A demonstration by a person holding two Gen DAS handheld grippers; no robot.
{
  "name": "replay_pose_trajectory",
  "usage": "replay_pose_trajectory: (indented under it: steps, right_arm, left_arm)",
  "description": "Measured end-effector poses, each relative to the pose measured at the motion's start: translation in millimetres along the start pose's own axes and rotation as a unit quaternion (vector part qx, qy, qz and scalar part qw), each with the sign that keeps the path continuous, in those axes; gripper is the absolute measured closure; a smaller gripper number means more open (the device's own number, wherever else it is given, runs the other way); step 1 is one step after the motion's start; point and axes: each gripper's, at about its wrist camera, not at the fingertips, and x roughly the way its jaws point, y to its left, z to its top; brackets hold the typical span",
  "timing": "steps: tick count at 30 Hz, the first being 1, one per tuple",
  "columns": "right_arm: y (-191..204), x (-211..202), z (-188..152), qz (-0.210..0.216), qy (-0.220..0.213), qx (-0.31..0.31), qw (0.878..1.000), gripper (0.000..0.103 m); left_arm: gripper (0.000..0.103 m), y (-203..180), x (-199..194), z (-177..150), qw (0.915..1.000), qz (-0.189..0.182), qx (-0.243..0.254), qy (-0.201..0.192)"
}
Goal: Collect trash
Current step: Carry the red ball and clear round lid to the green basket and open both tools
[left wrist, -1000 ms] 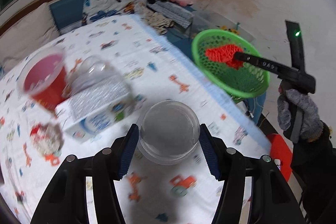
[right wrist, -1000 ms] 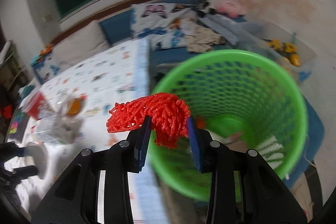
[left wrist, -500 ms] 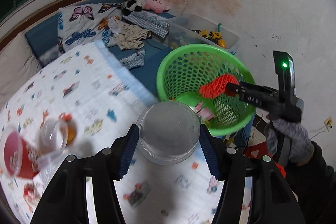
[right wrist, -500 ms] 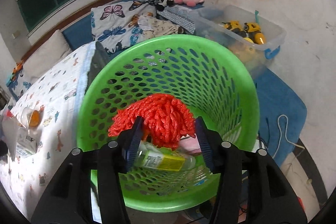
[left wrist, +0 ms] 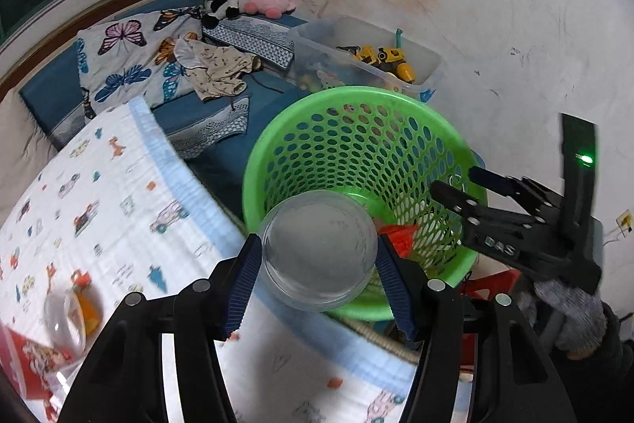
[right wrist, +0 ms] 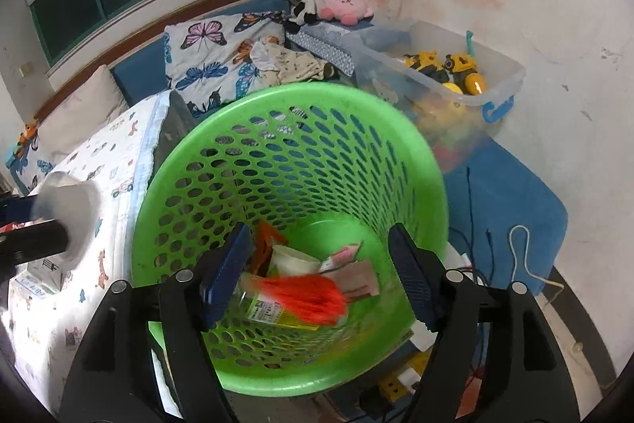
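Left wrist view: the left gripper [left wrist: 319, 278] holds a clear cup [left wrist: 319, 248] between its pads, at the near rim of the green basket [left wrist: 396, 102]. A second ago the cup hung over the printed bed cover [left wrist: 99, 193], with the basket off to the right; now its mouth sits just beyond the cup. The right gripper [left wrist: 455, 183] hovers over the basket's right rim, jaws apart and empty. A red scrap [left wrist: 398, 238] shows inside.

Right wrist view: the right gripper [right wrist: 319, 272] has just been opening, and nothing is between its jaws. The red net [right wrist: 305, 298] it carried 1 second ago now lies blurred in the basket [right wrist: 277, 98], on a bottle and wrappers. That piece is binned; the cup [right wrist: 65, 209], left of the basket, looks next.

Only this view shows the basket's bottom; only the left shows more litter on the bed cover.
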Motion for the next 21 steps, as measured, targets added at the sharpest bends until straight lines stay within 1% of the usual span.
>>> replay_pose_trajectory:
  steps: [4, 10, 14, 17, 18, 21]
  right_arm:
    - [-12, -13, 1, 0.0, -0.015, 0.015, 1.0, 0.031]
    - [-27, -29, -1, 0.001, -0.027, 0.032, 0.999, 0.031]
    - [-35, -43, -4, -0.005, -0.041, 0.039, 0.998, 0.031]
    - [-42, -53, -6, -0.01, -0.049, 0.048, 0.998, 0.031]
    - [-44, -55, -7, -0.009, -0.052, 0.051, 0.997, 0.031]
    - [-48, -62, -9, -0.013, -0.058, 0.053, 0.997, 0.031]
  left_arm:
    - [0.046, -8, 23, 9, 0.9999, -0.004, 0.0, 0.016]
    - [0.046, -29, 55, 14, 0.999, -0.015, 0.009, 0.042]
    - [0.046, -47, 76, 18, 0.9977, -0.027, 0.02, 0.059]
    - [0.046, -56, 91, 20, 0.9963, -0.044, 0.014, 0.073]
    - [0.045, -58, 95, 20, 0.996, -0.044, 0.016, 0.076]
    - [0.034, -62, 104, 20, 0.9955, -0.047, 0.016, 0.081]
